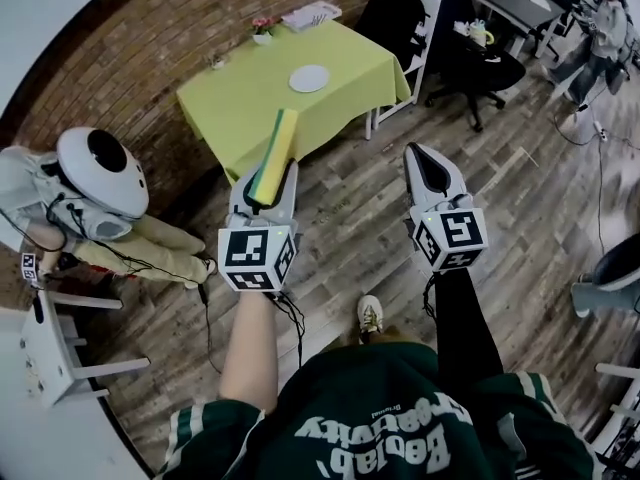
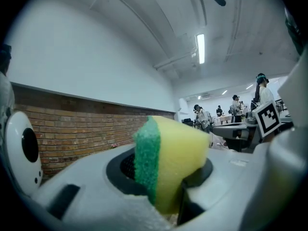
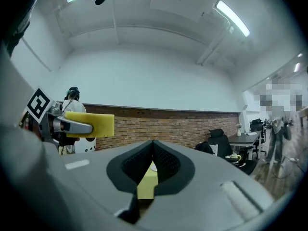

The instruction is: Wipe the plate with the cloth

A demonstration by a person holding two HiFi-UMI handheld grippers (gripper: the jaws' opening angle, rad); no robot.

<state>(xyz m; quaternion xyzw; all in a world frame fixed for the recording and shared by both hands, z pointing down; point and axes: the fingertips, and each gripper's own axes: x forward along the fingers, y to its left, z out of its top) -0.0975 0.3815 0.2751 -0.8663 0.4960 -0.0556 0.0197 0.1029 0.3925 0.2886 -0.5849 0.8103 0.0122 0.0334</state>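
Right, my left gripper [image 1: 267,178] is clamped on the yellow-green sponge [image 1: 279,140]. My right gripper [image 1: 421,156] is pressed closed on nothing, well apart from the plate [image 1: 309,78] on the table [image 1: 235,103].

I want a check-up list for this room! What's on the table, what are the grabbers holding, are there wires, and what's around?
Surface: table under a yellow-green cover, across the wooden floor from the person.
Job's things: white plate on the table; yellow-and-green sponge off the table.
Clutter: small flower pot and what look like papers at the table's far edge.
Grippers: left gripper shut on the sponge; right gripper shut, empty.
Cables: black cables on the floor beside a white robot figure.
Surroundings: brick wall, black office chair.
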